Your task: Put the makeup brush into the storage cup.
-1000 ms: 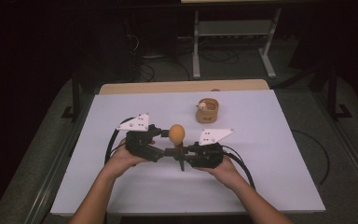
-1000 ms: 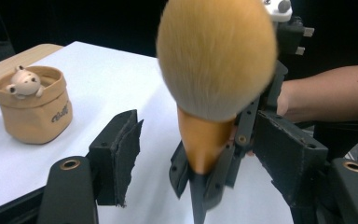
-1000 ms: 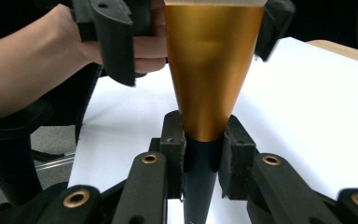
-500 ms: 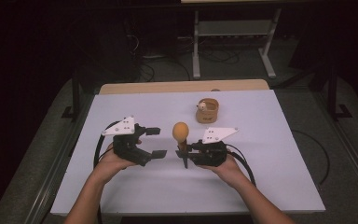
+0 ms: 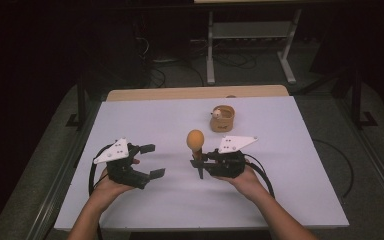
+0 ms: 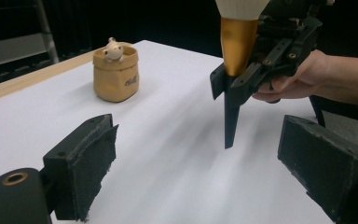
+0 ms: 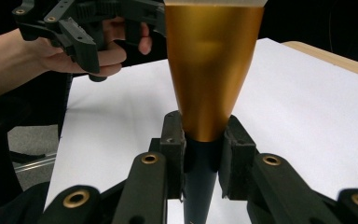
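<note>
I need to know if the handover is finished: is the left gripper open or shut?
Open. The left gripper has just been opening; nothing lies between its jaws, and the right gripper holds the cone-shaped object.

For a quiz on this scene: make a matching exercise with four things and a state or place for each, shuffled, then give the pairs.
1. left gripper
2. right gripper
3. gold cone
4. tan pouch

A. stands far back on the table
B. fingers wide apart, nothing between
C. held upright, black tip down
D. fingers clamped on the cone's neck

Pairs: 1-B, 2-D, 3-C, 4-A
</note>
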The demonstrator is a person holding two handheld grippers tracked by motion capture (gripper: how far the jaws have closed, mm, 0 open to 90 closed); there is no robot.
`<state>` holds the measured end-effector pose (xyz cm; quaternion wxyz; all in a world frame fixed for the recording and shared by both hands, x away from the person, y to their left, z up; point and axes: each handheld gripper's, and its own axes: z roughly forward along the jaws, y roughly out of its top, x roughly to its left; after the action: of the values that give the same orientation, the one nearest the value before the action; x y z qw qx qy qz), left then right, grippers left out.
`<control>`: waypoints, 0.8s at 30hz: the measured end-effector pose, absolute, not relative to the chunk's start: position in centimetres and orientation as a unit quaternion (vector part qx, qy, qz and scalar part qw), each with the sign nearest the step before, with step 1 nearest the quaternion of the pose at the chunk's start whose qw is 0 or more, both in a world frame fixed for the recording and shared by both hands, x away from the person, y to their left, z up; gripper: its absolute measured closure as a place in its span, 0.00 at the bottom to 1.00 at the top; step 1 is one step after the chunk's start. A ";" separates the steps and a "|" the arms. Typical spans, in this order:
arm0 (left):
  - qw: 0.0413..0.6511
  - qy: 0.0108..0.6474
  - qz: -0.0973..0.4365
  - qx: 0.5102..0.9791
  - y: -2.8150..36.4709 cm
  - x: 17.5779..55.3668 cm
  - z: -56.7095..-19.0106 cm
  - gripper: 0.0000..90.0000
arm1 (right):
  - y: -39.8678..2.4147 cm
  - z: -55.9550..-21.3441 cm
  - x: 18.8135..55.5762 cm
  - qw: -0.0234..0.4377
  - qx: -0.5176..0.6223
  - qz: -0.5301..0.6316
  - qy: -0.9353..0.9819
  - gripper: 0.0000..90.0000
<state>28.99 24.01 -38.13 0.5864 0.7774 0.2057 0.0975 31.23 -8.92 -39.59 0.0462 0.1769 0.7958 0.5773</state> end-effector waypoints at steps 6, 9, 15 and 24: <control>0.600 0.237 0.125 0.754 25.7 28.1 -38.9 0.12 | -9.1 -39.5 31.3 0.049 0.179 0.578 0.795 0.81; 0.605 0.246 0.134 0.745 26.4 27.5 -39.2 0.12 | -9.2 -39.4 31.3 0.050 0.182 0.579 0.793 0.82; 0.607 0.261 0.139 0.738 26.9 26.0 -40.2 0.12 | -9.4 -39.3 31.4 0.057 0.189 0.576 0.793 0.81; 0.607 0.273 0.140 0.733 27.2 25.6 -41.1 0.12 | -9.7 -39.3 31.7 0.065 0.206 0.573 0.791 0.81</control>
<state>25.56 27.24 -41.08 0.6073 0.7330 0.2725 0.1401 31.72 -9.72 -39.26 0.0646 0.2063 0.7909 0.5725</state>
